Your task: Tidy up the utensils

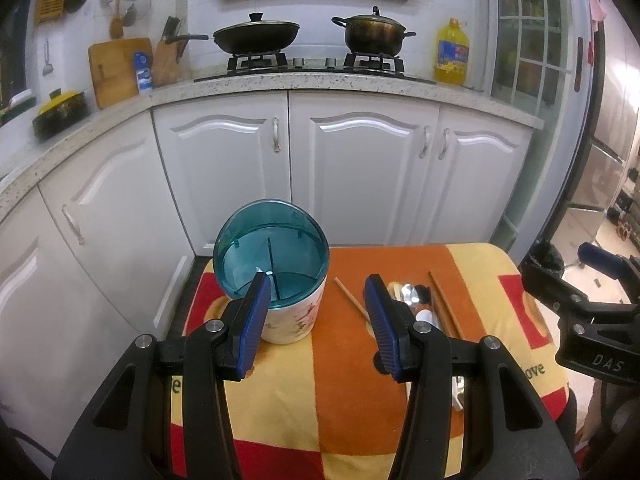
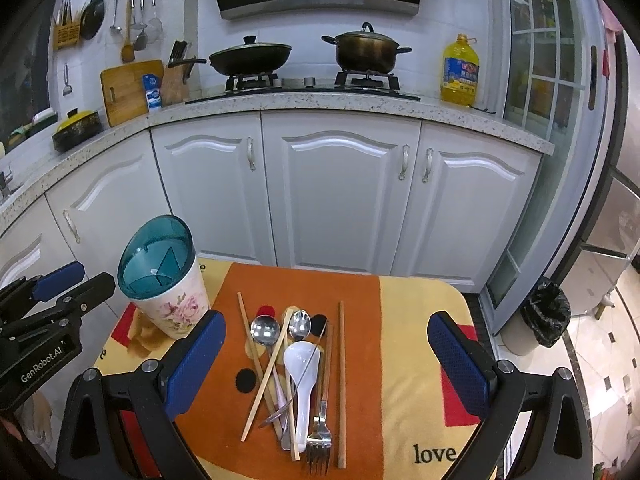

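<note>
Two tools hang over a small table (image 2: 420, 360) covered by an orange, yellow and red cloth, and we see both with fingers spread wide, holding nothing. On the left, the left tool (image 1: 316, 320) hovers near a flowered cup (image 2: 176, 312) with a teal divided insert, standing upright at the far left corner of the table. Just right of the cup we find the utensils lying loose in a pile on the orange stripe: wooden chopsticks (image 2: 264, 376), two metal spoons (image 2: 265, 330), a white ladle spoon (image 2: 302, 376) and a fork (image 2: 320, 436), several crossing one another. One more chopstick (image 2: 341, 384) lies alone at the right edge of the pile. The right tool (image 2: 326, 360) hangs above the pile, apart from it.
</note>
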Demonstrator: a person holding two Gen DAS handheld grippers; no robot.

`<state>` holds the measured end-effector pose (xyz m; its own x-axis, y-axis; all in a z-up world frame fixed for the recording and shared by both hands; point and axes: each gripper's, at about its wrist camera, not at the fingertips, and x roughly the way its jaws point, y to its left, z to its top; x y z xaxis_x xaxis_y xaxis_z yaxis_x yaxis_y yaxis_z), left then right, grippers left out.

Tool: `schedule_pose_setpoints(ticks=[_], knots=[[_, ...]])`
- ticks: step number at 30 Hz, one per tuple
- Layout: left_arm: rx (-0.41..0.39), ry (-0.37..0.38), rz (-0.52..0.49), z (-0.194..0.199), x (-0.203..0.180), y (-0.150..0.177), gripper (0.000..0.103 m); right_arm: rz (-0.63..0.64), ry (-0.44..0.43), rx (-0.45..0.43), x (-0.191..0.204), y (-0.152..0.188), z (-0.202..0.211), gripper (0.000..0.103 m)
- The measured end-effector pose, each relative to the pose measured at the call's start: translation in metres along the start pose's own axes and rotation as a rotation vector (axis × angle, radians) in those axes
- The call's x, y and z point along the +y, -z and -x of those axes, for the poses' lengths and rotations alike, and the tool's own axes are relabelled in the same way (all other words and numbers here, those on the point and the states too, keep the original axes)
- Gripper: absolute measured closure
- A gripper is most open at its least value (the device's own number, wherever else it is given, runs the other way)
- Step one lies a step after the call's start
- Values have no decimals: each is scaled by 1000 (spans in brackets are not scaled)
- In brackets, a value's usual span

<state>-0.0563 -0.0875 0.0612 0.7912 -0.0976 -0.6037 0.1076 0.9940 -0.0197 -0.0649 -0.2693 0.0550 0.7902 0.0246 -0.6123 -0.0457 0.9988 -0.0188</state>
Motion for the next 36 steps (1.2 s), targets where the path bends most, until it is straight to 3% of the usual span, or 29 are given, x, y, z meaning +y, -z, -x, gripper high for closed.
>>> schedule_pose_setpoints(ticks=[36], knots=[[0, 18, 17, 2, -8, -5, 55, -2, 7, 8, -1, -2, 2, 2]])
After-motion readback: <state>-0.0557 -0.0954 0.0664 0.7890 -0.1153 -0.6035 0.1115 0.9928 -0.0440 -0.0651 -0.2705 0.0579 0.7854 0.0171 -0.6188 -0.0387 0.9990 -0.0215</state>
